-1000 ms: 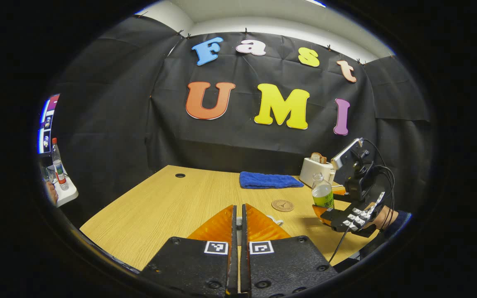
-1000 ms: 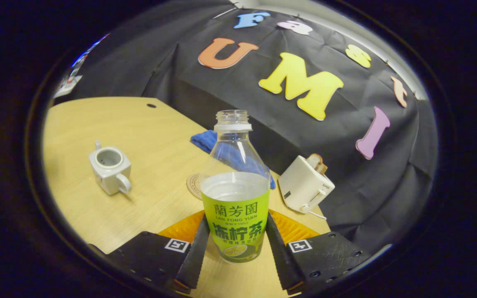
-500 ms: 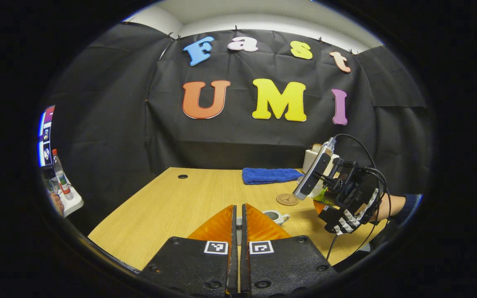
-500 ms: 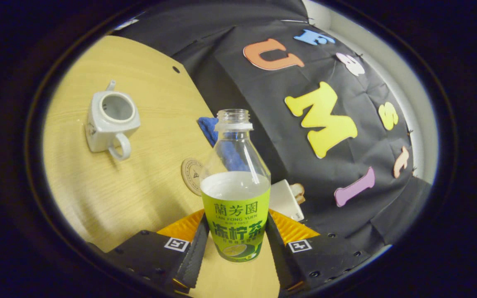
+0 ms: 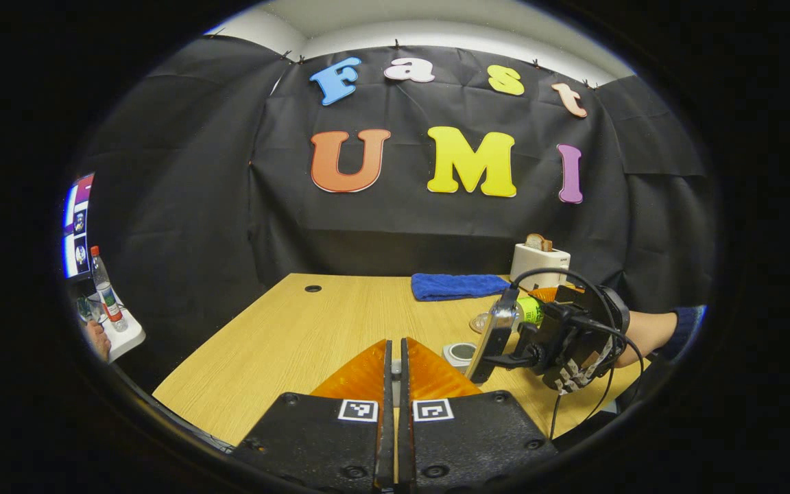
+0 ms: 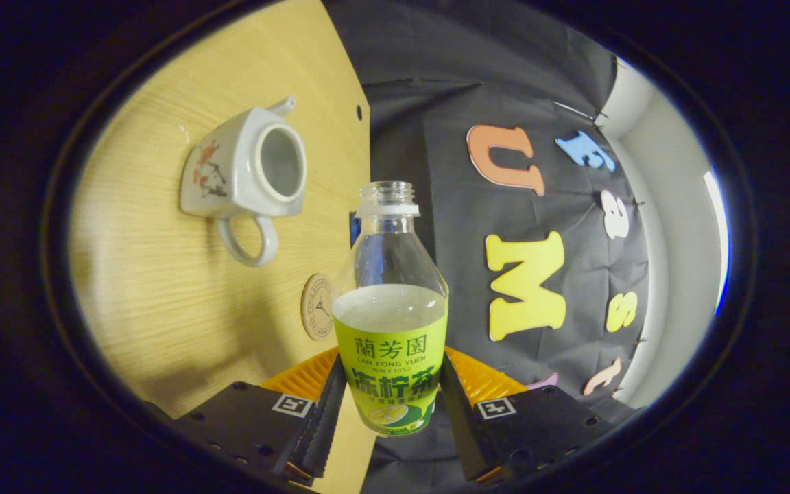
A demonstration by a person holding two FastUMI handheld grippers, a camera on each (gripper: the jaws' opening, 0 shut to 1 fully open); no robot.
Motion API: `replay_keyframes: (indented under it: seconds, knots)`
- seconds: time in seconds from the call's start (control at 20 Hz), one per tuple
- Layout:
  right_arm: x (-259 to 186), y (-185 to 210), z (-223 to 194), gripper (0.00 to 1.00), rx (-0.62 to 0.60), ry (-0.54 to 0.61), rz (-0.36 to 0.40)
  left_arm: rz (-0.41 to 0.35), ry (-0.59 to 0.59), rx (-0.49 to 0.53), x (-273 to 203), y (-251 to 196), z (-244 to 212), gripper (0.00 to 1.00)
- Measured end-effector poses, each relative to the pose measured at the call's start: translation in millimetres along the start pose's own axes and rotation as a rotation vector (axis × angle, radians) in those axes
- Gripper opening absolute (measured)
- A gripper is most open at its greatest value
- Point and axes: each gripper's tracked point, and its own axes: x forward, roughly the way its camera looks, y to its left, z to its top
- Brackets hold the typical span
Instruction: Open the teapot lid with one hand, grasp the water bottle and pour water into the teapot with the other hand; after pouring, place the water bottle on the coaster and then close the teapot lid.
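Sideways, right claw [image 6: 387, 405] clamps bottle [image 6: 389, 322] beside open teapot [image 6: 247, 171].

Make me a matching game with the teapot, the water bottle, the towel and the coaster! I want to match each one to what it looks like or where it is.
Things:
1. teapot
2. water bottle
3. towel
4. coaster

Descriptions:
A. blue, lying near the table's far edge
B. round and flat, nothing resting on it
C. white, lid off, mouth open
D. held between the right hand-held gripper's fingers, cap off

Right pairs: 1-C, 2-D, 3-A, 4-B
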Motion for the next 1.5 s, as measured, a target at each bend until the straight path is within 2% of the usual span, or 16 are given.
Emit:
replay_keyframes:
  seconds: [0.15, 0.4, 0.9, 1.1, 1.5]
  knots:
    - [2.0, -2.6, 3.4, 0.72, -0.069, -0.006, -0.021, 0.013, 0.012, -0.010, -1.8, 4.7, -2.3, 0.05]
    - [1.5, -8.9, 10.6, 0.72, -0.175, -0.034, -0.057, -0.009, 0.012, 0.000, -2.8, -1.2, -1.8, 0.05]
    - [-6.7, -19.3, 22.8, 0.71, -0.343, -0.089, -0.184, -0.017, 0.016, 0.002, -6.5, -1.0, -0.9, 0.05]
    - [-10.6, -27.7, 25.1, 0.71, -0.373, -0.101, -0.222, -0.013, 0.023, 0.001, -5.9, -0.1, -2.9, 0.05]
    - [-7.9, -36.3, 23.0, 0.71, -0.425, -0.093, -0.243, -0.015, 0.030, 0.006, -7.8, -0.4, -4.1, 0.05]
